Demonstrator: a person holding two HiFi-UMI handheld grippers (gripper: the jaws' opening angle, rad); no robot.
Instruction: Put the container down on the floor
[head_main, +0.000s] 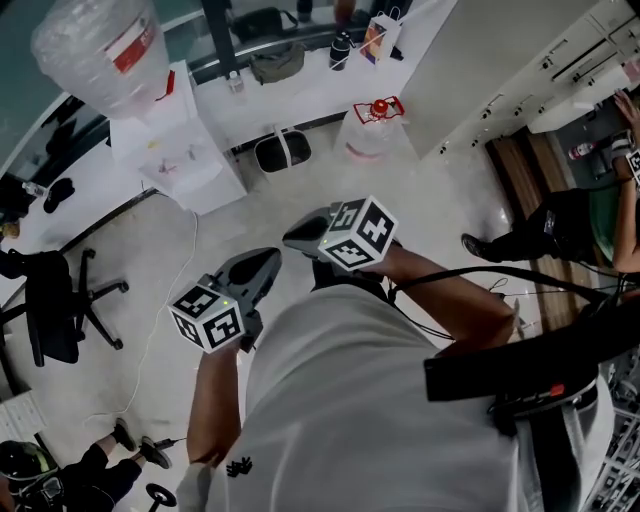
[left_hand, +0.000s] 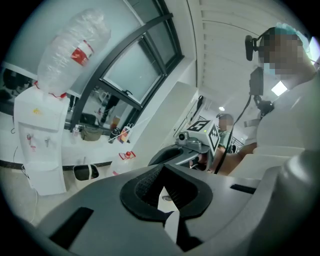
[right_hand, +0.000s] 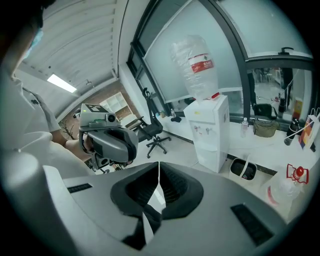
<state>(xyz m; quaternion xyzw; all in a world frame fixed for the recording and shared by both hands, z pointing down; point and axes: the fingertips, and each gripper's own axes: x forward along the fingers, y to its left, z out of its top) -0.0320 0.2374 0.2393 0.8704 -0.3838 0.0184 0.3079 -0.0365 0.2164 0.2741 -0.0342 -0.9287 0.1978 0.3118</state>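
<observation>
The container, a clear water jug (head_main: 372, 130) with a red cap and handle, stands on the floor by the white counter, well ahead of both grippers. It also shows small in the left gripper view, jug (left_hand: 127, 156), and at the right edge of the right gripper view, jug (right_hand: 292, 187). My left gripper (head_main: 268, 258) is held at waist height, its jaws shut with nothing between them (left_hand: 162, 172). Beside it, my right gripper (head_main: 292, 238) is shut and empty too (right_hand: 159, 169). Each gripper sees the other alongside it.
A white water dispenser (head_main: 170, 140) with an upturned bottle (head_main: 100, 45) stands at the left, a small waste bin (head_main: 283, 150) next to it. An office chair (head_main: 60, 300) is at the far left. One person sits at the right (head_main: 580, 220), another crouches at the lower left (head_main: 90, 465).
</observation>
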